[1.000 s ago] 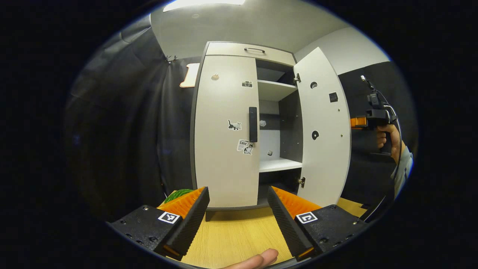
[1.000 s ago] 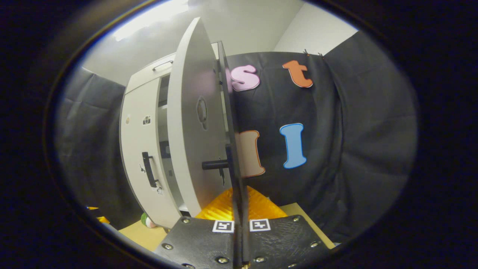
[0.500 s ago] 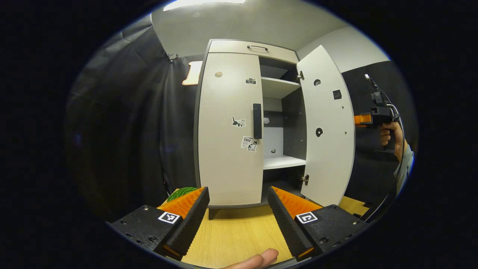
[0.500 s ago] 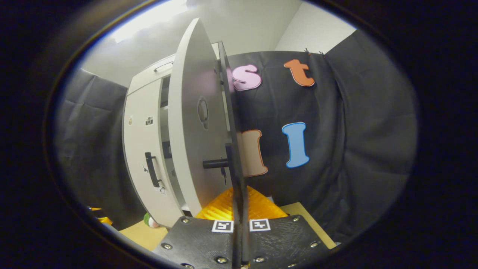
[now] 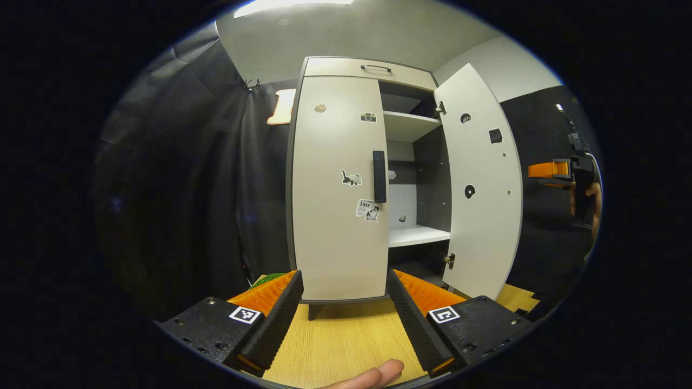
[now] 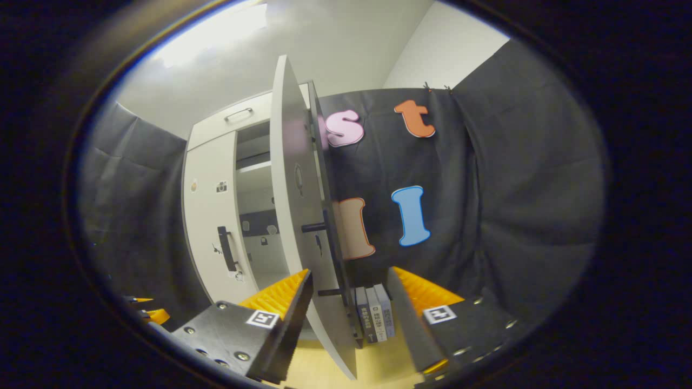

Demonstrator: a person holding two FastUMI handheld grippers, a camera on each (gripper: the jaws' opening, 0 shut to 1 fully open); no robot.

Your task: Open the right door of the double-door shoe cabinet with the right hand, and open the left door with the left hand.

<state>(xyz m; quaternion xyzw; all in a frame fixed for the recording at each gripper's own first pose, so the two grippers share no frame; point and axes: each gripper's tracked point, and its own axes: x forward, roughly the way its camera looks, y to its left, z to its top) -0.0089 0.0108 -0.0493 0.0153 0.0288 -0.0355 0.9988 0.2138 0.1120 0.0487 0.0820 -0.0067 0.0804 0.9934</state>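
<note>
Right gripper: you are holding it released, fingers spread wide, with the edge of the right door standing between them and touching neither. That door is hanging swung wide open, its dark handle on the outer face just ahead of your fingers. A row of books is standing on the table behind the door's lower edge.

Left gripper: you are holding it spread open too, gripping nothing, low over the wooden table in front of the shoe cabinet. A fingertip is showing at the bottom edge of the left gripper view. The left door is sitting closed straight ahead, its black handle along the right edge, well apart from your fingers. Stickers are dotting the door face. White shelves are showing through the open right half. A drawer is running across the cabinet top. Something green is lying beside the cabinet's left foot.
</note>
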